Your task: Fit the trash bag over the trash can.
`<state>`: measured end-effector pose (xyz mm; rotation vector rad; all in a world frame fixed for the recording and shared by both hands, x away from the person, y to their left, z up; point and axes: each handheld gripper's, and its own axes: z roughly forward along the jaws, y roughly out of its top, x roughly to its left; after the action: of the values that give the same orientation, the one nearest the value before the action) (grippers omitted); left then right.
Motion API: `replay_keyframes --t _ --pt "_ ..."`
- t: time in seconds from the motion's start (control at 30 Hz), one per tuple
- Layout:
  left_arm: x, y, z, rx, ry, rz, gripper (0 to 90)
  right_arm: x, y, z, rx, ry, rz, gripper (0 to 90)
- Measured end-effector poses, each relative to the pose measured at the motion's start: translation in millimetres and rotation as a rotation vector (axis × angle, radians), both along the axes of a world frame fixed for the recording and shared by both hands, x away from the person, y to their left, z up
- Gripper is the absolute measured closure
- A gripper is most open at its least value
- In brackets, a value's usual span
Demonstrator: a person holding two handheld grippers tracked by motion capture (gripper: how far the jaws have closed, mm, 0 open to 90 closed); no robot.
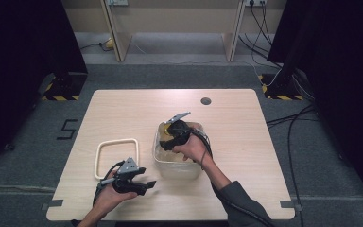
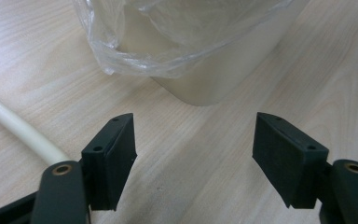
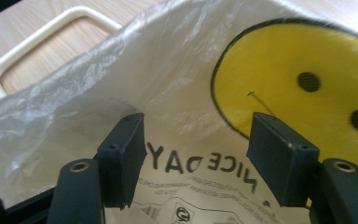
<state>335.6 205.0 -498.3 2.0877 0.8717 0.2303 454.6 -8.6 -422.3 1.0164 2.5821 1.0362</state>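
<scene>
The step in hand appeared to be lining the cream plastic rectangular bin point(image 1: 177, 163), at the middle of the table, with the clear plastic bag printed with a yellow smiley face point(image 3: 279, 79). The right gripper point(image 1: 172, 137) reached into the bin's mouth, jaws spread, nothing pinched. The left gripper point(image 1: 139, 184) hovered just left of the bin, jaws spread and empty. A cream rectangular rim frame point(image 1: 116, 157) lay left of the bin. The next move probably called for pressing the bag down inside.

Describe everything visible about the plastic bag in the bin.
The plastic bag is thin, clear and crinkled, printed with a yellow smiley face and mirrored black lettering reading "NICE DAY". It lines the cream bin on the table, its edge draped over the rim. The right gripper reaches into it with jaws open just above the film.
</scene>
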Motion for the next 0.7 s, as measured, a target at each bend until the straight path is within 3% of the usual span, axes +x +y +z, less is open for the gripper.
replay_keyframes --t 0.13,0.4,0.53,0.7 --pt "-0.6 0.1 -0.2 0.005 0.001 -0.002 30.0 -2.7 -3.6 14.3 0.007 -0.022 -0.008 36.1" --pt "0.0 -0.5 -0.5 -0.002 -0.001 0.001 30.0 -13.3 -9.5 48.3 0.087 -0.045 -0.019 35.5" --pt "-0.5 0.2 -0.1 -0.004 -0.005 0.004 30.0 -22.1 -11.0 54.0 0.086 -0.065 0.007 35.2" --pt "-0.6 1.0 0.2 -0.004 -0.008 0.005 30.0 -28.6 -28.9 59.6 0.095 -0.112 -0.009 34.9"
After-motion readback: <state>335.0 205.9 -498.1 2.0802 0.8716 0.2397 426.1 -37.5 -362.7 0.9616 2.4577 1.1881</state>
